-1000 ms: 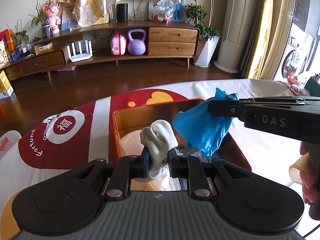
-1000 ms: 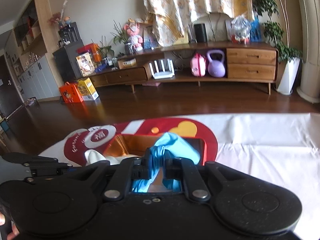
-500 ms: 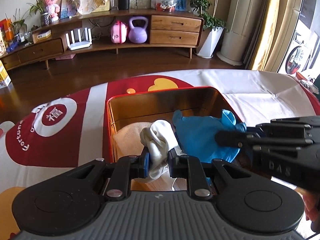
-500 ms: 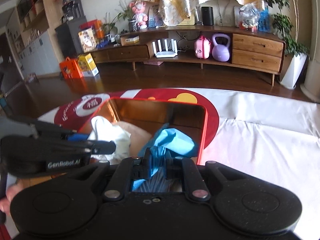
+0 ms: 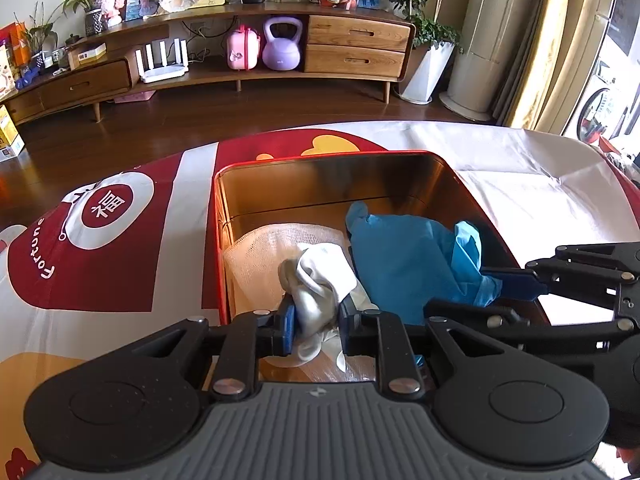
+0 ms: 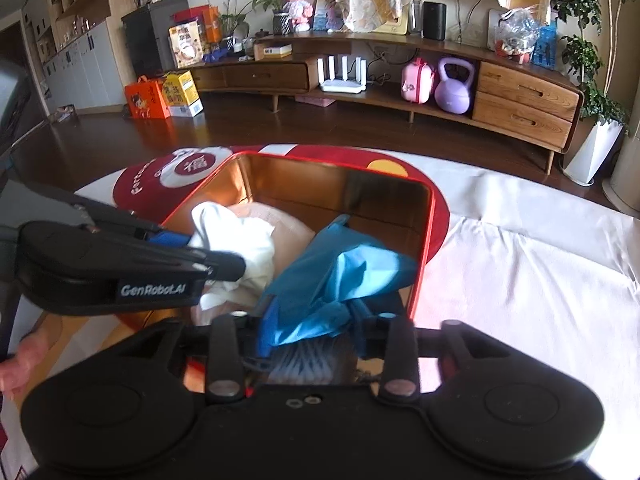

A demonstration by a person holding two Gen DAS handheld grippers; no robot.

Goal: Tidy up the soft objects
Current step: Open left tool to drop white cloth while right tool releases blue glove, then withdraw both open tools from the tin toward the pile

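A red tin box with a golden inside (image 5: 332, 184) stands on the table. My left gripper (image 5: 316, 320) hangs low over its near left part. Its jaws are opening slightly, and the pads still press on a crumpled white cloth (image 5: 320, 276). From the right wrist view the white cloth (image 6: 240, 236) bulges out of the left gripper (image 6: 208, 252). My right gripper (image 6: 312, 328) is over the box's near right part with its jaws opening. A blue glove (image 6: 340, 276) lies loose between its spread fingers. The blue glove (image 5: 404, 256) rests inside the box.
A beige mesh cloth (image 5: 264, 256) lies on the box floor at the left. The table wears a red and white cover (image 5: 160, 240), plain white to the right of the box (image 6: 520, 280). A hand (image 6: 20, 360) shows at the left edge. A wooden sideboard (image 5: 356, 44) stands across the room.
Both grippers have sunk into the box with their cloths. The right gripper's jaws have spread and the blue glove has dropped loose into the box. The left still holds the white cloth.
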